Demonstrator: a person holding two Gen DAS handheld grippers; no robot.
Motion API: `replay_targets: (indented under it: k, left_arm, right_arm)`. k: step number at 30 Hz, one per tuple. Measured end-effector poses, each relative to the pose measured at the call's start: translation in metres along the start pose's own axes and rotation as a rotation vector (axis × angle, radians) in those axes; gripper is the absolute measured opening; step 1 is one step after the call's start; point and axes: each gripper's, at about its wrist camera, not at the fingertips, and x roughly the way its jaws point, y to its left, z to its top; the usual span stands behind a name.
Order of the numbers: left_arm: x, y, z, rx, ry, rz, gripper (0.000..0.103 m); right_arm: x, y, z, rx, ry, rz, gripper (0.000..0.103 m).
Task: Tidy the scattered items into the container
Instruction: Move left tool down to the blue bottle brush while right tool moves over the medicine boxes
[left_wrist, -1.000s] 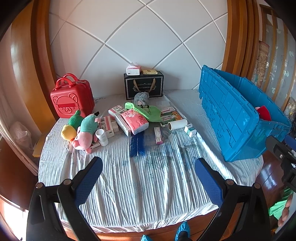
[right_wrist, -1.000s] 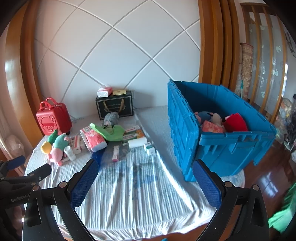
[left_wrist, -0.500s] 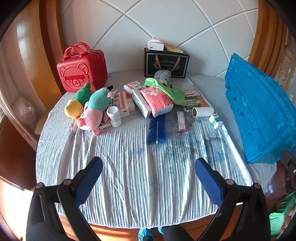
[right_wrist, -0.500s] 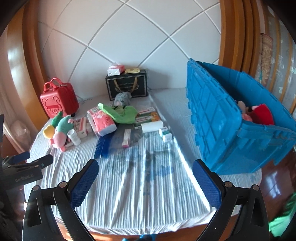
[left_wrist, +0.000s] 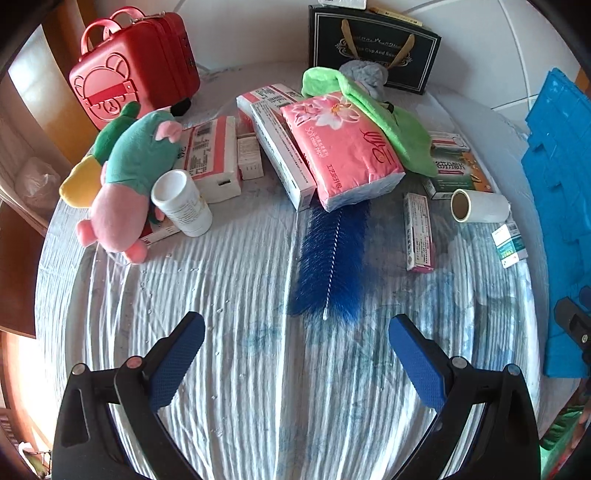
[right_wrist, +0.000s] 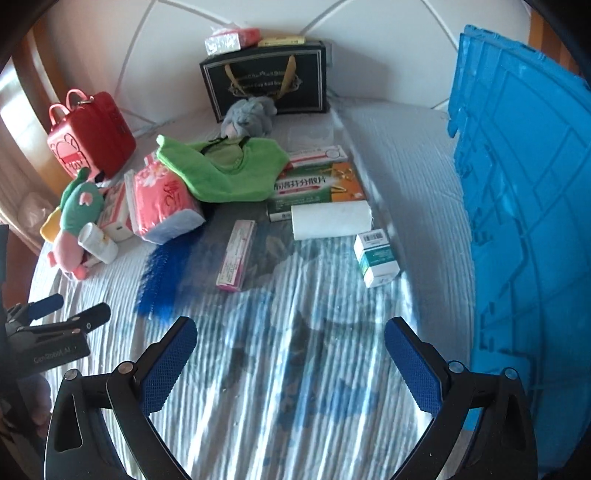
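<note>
Through my left wrist camera, my left gripper hangs over the white ribbed cloth with its blue-padded fingers spread wide and nothing between them. Just ahead of the fingertips lies a dark blue bristle bottle brush, its far end tucked under a pink plastic-wrapped tissue pack. A long white-and-red carton leans against the pack's left side, and a lime green cloth drapes over its right. To the left, a green and pink plush toy lies touching a tilted white plastic bottle. Behind it stands a small red hard-shell case with a bear face. On the right I see a slim pink-ended box, a white paper roll on its side, and a small teal-and-white box. The blue plastic crate fills the right edge.

Through my right wrist camera, my right gripper is likewise spread apart and empty above the cloth. The slim box, the roll and the teal-and-white box lie ahead, the roll touching a green and orange medicine carton. The crate's ribbed wall rises close on the right; this view is slightly blurred, so I cannot tell what it holds. My left gripper shows at the left edge, near the brush.
</note>
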Motion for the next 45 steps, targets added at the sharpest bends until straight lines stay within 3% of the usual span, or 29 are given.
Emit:
replay_targets:
  k: [4, 11, 13, 16, 20, 22, 24, 28, 35, 37, 38, 39, 41, 45]
  left_arm:
    - [0.043, -0.013, 0.020, 0.043, 0.018, 0.005, 0.101]
    - [0.099, -0.021, 0.033, 0.078, 0.035, -0.026, 0.101]
    - [0.116, -0.019, 0.031, 0.075, 0.080, -0.025, 0.103]
    - [0.121, -0.014, 0.025, 0.052, 0.057, -0.028, 0.103]
    - [0.123, -0.015, 0.015, 0.033, 0.025, -0.020, 0.103]
    - [0.124, -0.017, 0.007, 0.040, -0.019, -0.018, 0.103]
    - [0.127, -0.017, 0.008, 0.054, -0.010, -0.032, 0.103]
    - [0.128, -0.022, 0.010, 0.078, -0.040, -0.054, 0.078]
    - [0.129, -0.038, -0.005, 0.110, -0.104, -0.075, 0.048]
    - [0.130, -0.040, -0.008, 0.111, -0.110, -0.083, 0.026]
    - [0.130, -0.041, -0.010, 0.109, -0.107, -0.095, 0.021]
    - [0.131, -0.041, -0.012, 0.109, -0.103, -0.102, 0.017]
    - [0.129, -0.041, -0.017, 0.107, -0.106, -0.115, 0.014]
    - [0.097, -0.044, -0.030, 0.101, -0.150, -0.128, 0.014]
  right_arm:
    - [0.040, -0.002, 0.010, -0.004, 0.048, -0.021, 0.103]
    - [0.095, 0.018, 0.030, -0.002, 0.065, 0.025, 0.102]
    - [0.102, 0.023, 0.035, 0.010, 0.064, 0.044, 0.086]
    - [0.115, 0.034, 0.040, -0.002, 0.082, 0.062, 0.065]
    - [0.134, 0.044, 0.043, -0.018, 0.115, 0.087, 0.049]
    - [0.143, 0.048, 0.043, -0.018, 0.132, 0.102, 0.047]
    - [0.149, 0.053, 0.044, -0.020, 0.144, 0.116, 0.047]
    - [0.159, 0.060, 0.049, -0.024, 0.141, 0.117, 0.047]
    - [0.167, 0.067, 0.048, -0.038, 0.120, 0.090, 0.048]
    - [0.167, 0.067, 0.048, -0.032, 0.108, 0.089, 0.049]
    - [0.167, 0.067, 0.048, -0.028, 0.103, 0.088, 0.049]
    - [0.166, 0.068, 0.048, -0.031, 0.099, 0.078, 0.046]
    - [0.164, 0.070, 0.046, -0.043, 0.099, 0.019, 0.028]
    - [0.150, 0.068, 0.027, -0.036, 0.126, 0.048, 0.028]
